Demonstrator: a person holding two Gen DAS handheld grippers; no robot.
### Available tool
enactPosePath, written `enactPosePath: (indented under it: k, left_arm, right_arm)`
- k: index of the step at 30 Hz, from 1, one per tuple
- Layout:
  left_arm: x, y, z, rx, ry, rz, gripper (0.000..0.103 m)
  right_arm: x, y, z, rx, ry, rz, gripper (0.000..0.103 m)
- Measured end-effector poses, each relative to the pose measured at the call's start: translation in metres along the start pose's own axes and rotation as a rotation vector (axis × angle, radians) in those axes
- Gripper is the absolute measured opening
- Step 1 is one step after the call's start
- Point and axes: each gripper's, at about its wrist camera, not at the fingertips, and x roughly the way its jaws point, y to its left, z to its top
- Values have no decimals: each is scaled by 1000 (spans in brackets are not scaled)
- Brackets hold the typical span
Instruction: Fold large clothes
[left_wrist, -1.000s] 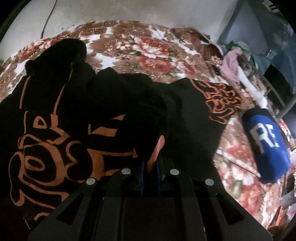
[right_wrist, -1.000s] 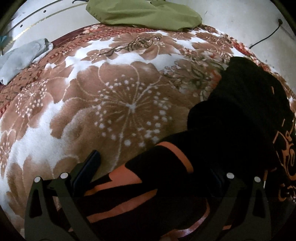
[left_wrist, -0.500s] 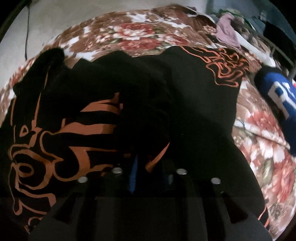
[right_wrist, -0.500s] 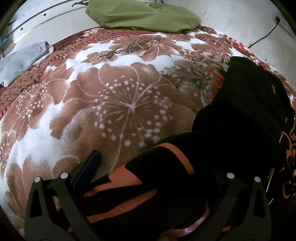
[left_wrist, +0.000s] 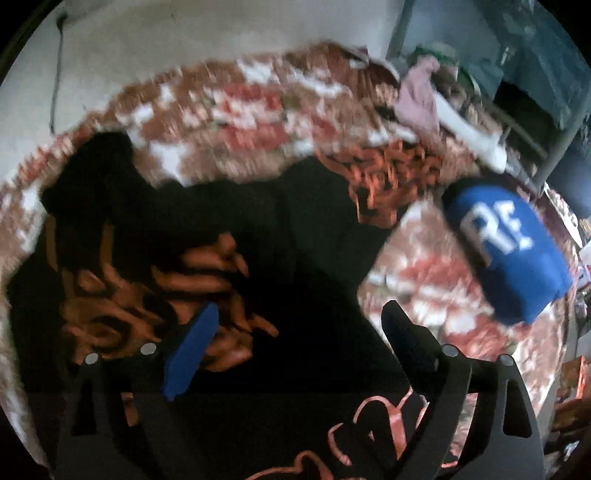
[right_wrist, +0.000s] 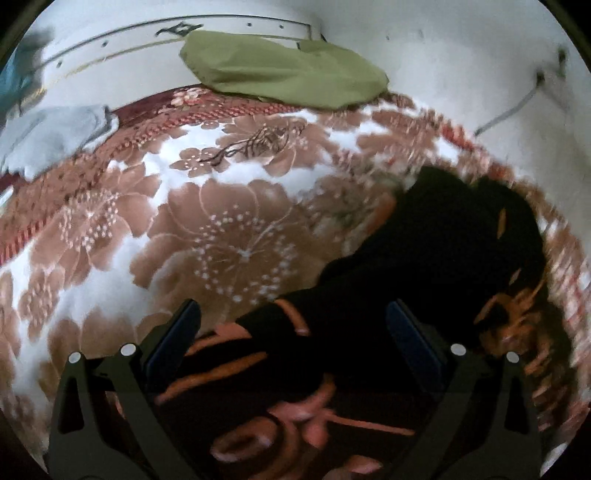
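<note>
A large black garment with orange print lies spread on a floral blanket. My left gripper is open above it, its jaws wide apart and nothing between them; the view is blurred by motion. In the right wrist view the same black garment lies across the lower right, bunched toward the far end. My right gripper is open over the garment's edge, its jaws apart with cloth lying below them.
A folded blue garment with white letters lies on the blanket to the right. Pink and white clothes are piled by a rack behind. A green cloth and a grey cloth lie at the blanket's far edge.
My left gripper was shut on a fold of the black garment; it has opened and let the cloth drop. My right gripper has stayed open and lifted slightly.
</note>
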Motion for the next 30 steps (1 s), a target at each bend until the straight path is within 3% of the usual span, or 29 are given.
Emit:
enactPosePath:
  k: [5,8,10,14,16,19,22,26,30]
  left_arm:
    - [-104,50,78,75,-151,72,98]
    - [-137,108,103,93,-167,148,98]
    - [-140,143,100,133,-150,168,98]
    - [-111,215,54,159,-63,279,98]
    - [-78,250,15,111,33,322,98]
    - [-31,283,-41,26,132,324,98]
    - [-5,293,-77,-21,145,290,98]
    - [17,301,-101,-66,151,244,98]
    - [29,310,-116,-49,171,271,98]
  right_arm:
    - [-6,-34,-20,-72,56,-31,98]
    - [-18,-78,-37,-37,63,-54,98]
    - [-21,-117,-46,19,93,-63,98]
    - [-13,-188,-63,134,170,-30,99]
    - [-8,-227,-78,201,184,-105,98]
    - [1,-278,-108,336,227,-159,98]
    - [7,-309,-136,426,269,-200,98]
    - [9,-328,-163,504,290,-196,98]
    - [4,-333,-186,539,307,-209,98]
